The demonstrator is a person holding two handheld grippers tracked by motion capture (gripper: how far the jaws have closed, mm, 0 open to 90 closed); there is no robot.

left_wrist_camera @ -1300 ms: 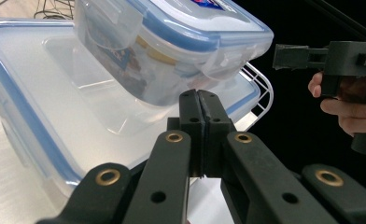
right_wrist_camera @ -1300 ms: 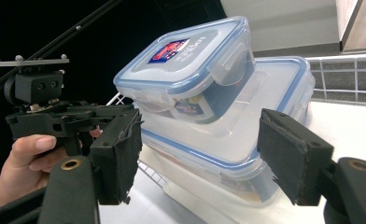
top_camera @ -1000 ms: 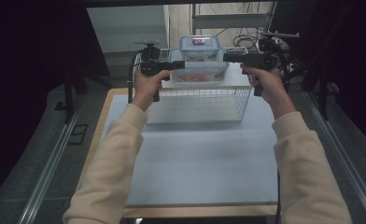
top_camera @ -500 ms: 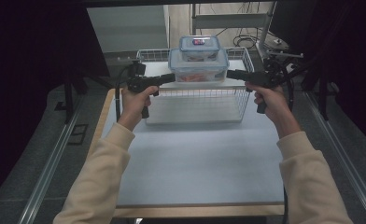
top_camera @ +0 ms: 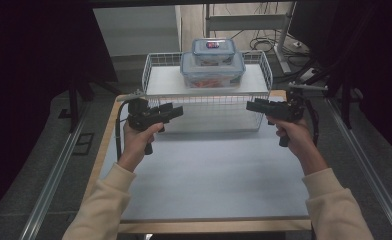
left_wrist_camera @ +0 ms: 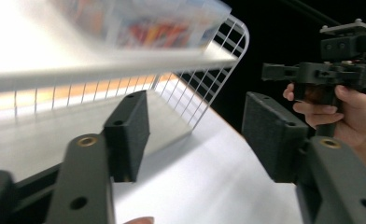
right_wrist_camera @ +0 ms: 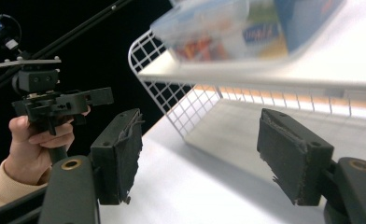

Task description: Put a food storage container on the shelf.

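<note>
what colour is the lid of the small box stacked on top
Blue, with a small label on it; the small box shows best in the high view.

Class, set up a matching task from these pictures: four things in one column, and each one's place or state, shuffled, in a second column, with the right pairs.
Things
1. small clear plastic box with blue lid
2. large clear plastic box with orange contents
3. white wire rack
4. left claw

Places or states
A. stands at the table's far edge
B. open, holding nothing
C. rests on the rack's top shelf
D. stacked on another box

Pairs: 1-D, 2-C, 3-A, 4-B
</note>
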